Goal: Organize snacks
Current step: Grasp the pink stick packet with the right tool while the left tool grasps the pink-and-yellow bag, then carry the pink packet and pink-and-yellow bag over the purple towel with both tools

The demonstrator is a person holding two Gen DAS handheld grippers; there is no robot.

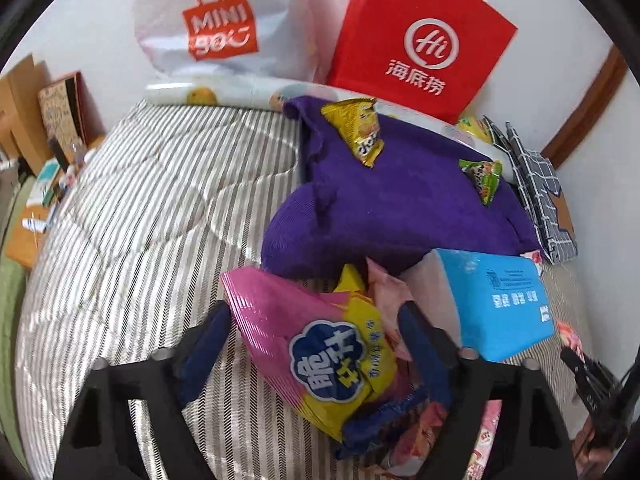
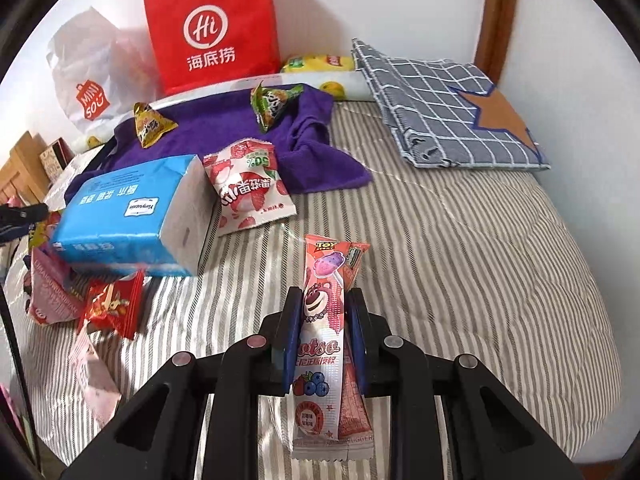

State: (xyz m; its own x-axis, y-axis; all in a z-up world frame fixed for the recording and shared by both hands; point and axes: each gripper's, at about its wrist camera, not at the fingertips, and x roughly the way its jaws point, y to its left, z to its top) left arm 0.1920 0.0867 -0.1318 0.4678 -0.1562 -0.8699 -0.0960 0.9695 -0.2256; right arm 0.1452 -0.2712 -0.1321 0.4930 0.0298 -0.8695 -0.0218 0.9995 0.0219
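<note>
My right gripper (image 2: 325, 294) is shut on a long pink Lotso snack packet (image 2: 320, 360), which stands upright between its pads above the striped bedspread (image 2: 460, 280). My left gripper (image 1: 316, 312) hangs over a heap of snacks. Its jaws stand open around a pink and yellow snack packet (image 1: 320, 360) that lies between the fingers. Under that packet are a blue-edged wrapper (image 1: 376, 420) and pale pink packets. A white lychee-strawberry packet (image 2: 248, 188) leans on a blue tissue pack (image 2: 132, 216). Small yellow (image 2: 150, 124) and green (image 2: 272, 104) packets lie on a purple towel (image 2: 224, 128).
A red paper bag (image 2: 212, 24) and a white Miniso bag (image 2: 88, 80) stand against the wall at the head of the bed. A checked blue cloth (image 2: 440, 112) lies at the far right. A red packet (image 2: 112, 304) and pink packets lie at the left.
</note>
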